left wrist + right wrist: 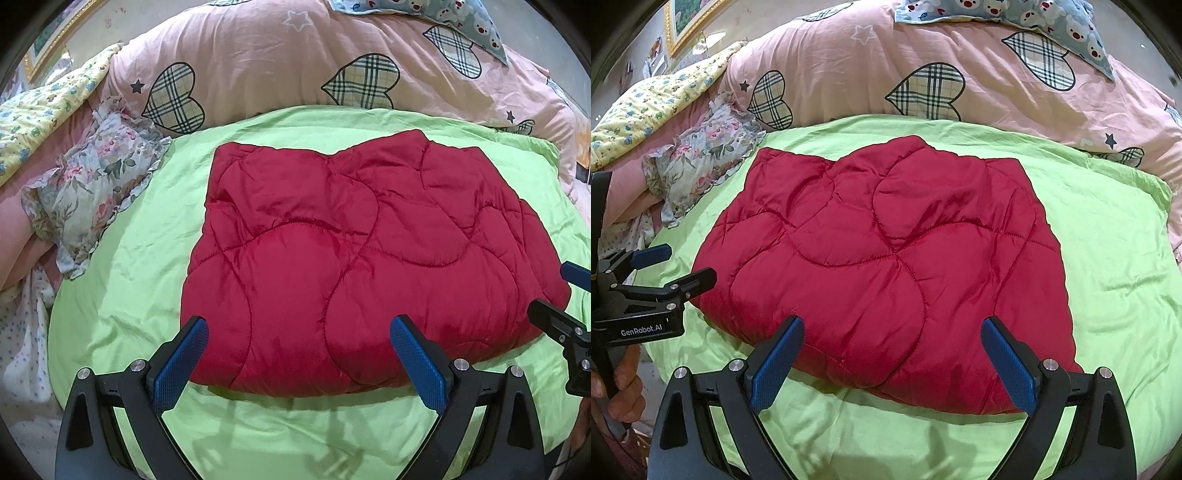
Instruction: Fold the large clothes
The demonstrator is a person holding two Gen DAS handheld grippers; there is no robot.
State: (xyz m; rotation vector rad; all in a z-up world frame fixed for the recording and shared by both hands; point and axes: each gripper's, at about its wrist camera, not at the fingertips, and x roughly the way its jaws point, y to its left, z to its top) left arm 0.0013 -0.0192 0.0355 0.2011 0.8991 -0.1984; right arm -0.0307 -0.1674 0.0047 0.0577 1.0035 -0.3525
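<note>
Bedroom scene, lime green sheet [122,280] spread over the bed, and the red quilted garment [354,251] lay folded into a chunky bundle right in the middle of it. Its long axis ran roughly side to side across the sheet, folded edge facing the cameras; collar or sleeves were tucked away, couldn't make them out. Left gripper [299,354] was spread wide, blue pads just over the near edge, gripping nothing. Right gripper [892,354] same deal, wide open and empty. Floral pillow [698,173] sat left, pink heart-print duvet [886,66] behind. A hand [622,384] showed, partly cut off
</note>
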